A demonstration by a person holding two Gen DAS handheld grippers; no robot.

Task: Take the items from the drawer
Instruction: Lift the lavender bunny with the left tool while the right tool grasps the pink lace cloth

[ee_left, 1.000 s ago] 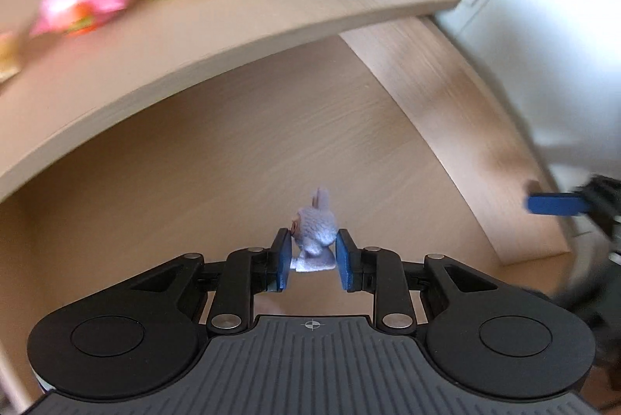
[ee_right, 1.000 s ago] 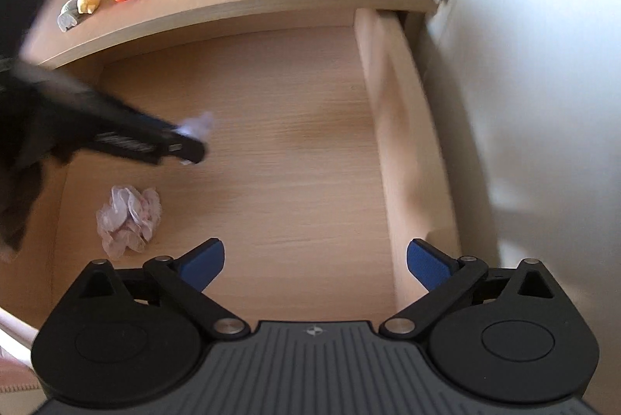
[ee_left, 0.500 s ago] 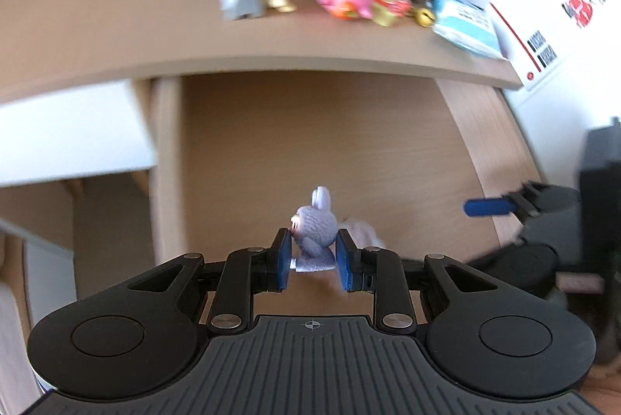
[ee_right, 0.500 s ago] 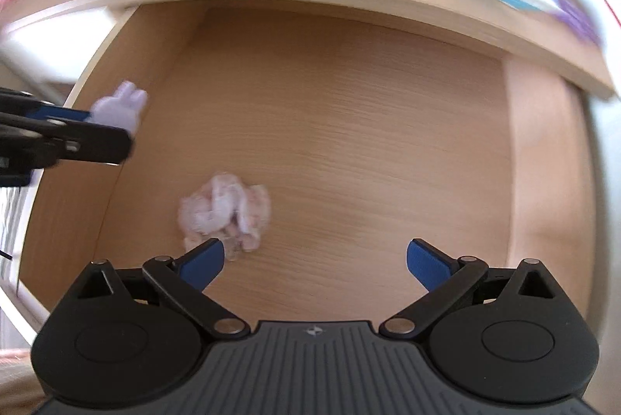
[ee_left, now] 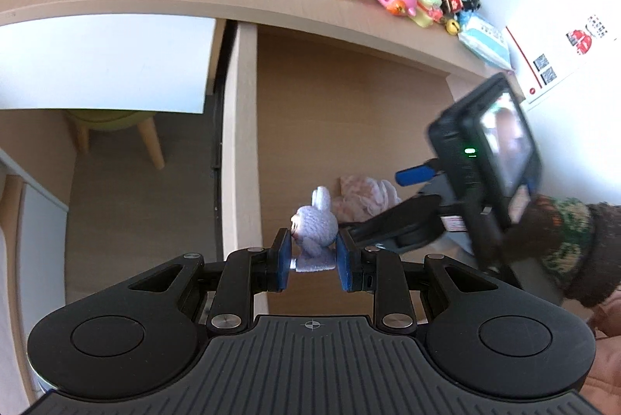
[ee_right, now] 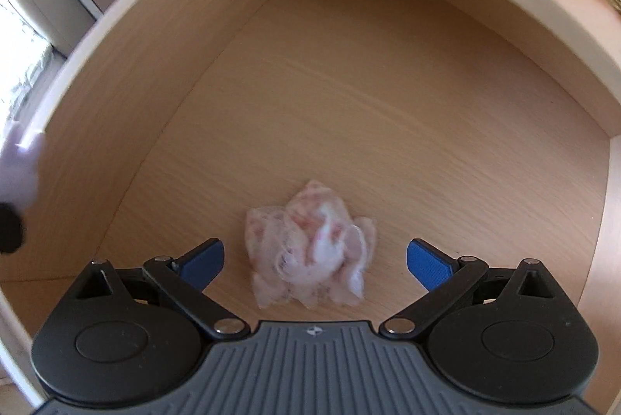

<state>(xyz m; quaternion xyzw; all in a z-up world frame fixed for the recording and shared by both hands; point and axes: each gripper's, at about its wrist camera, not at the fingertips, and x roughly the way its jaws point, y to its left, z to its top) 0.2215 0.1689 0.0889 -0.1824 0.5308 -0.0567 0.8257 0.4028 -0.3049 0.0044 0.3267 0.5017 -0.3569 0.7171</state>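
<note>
left gripper point(ee_left: 312, 261) clamps small lilac fuzzy rabbit figure point(ee_left: 315, 227); right gripper point(ee_right: 315, 260) spread wide above crumpled pink-white cloth point(ee_right: 310, 246) in wooden drawer point(ee_right: 368, 73)

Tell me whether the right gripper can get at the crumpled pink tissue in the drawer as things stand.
Probably yes. The right gripper is open above the crumpled pink tissue, which lies alone on the drawer floor between its blue pads. The left gripper, holding the bunny figurine, is off to the side.

No legible text anywhere. White box point(ee_left: 551, 38) at the tabletop's far right carries QR codes, a red graphic and a small dark logo mark (all too small or blurred to read). Light-blue packet point(ee_left: 485, 40) print unreadable too.
</note>
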